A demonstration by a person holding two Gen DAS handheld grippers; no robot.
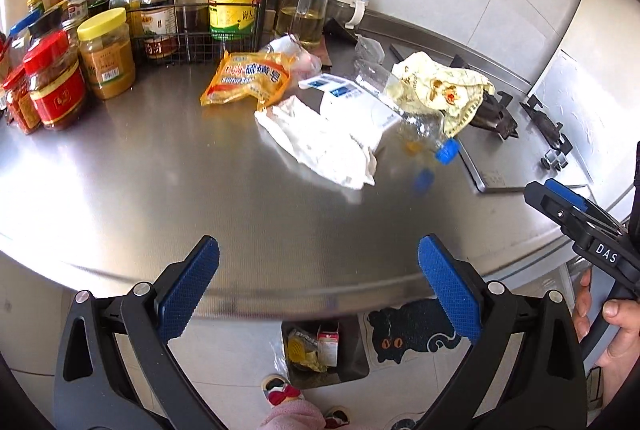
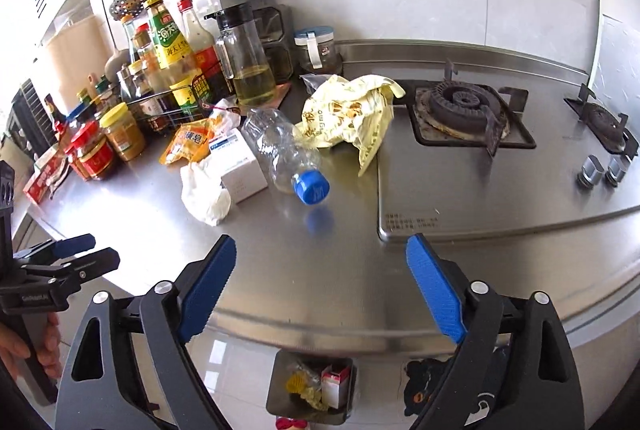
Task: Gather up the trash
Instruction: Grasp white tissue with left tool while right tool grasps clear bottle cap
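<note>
Both units are held back over the near edge of the steel bench (image 2: 120,230), above the floor bin (image 2: 310,386) — a position judged to serve drop-offs, since the bin already holds a yellow wrapper and a small carton.

- Left hand-held gripper (image 1: 318,290): released, nothing between the pads.
- Right hand-held gripper (image 2: 320,288): likewise spread wide and empty.

Trash is clustered at about 12 o'clock from the left unit, well apart from both:
- crumpled white tissue (image 1: 320,142), nearest the edge
- white box (image 1: 352,98), touching the tissue
- clear bottle (image 2: 280,150) with blue cap, lying on its side — cap end toward the edge
- yellow bag (image 2: 348,114), slumped against the hob (image 2: 472,118) at 1 o'clock
- orange packet (image 1: 248,78), at 11 o'clock

The condiment jars (image 1: 80,70) at 10 o'clock are judged not to be trash. The tissue looks the easiest next pick.
</note>
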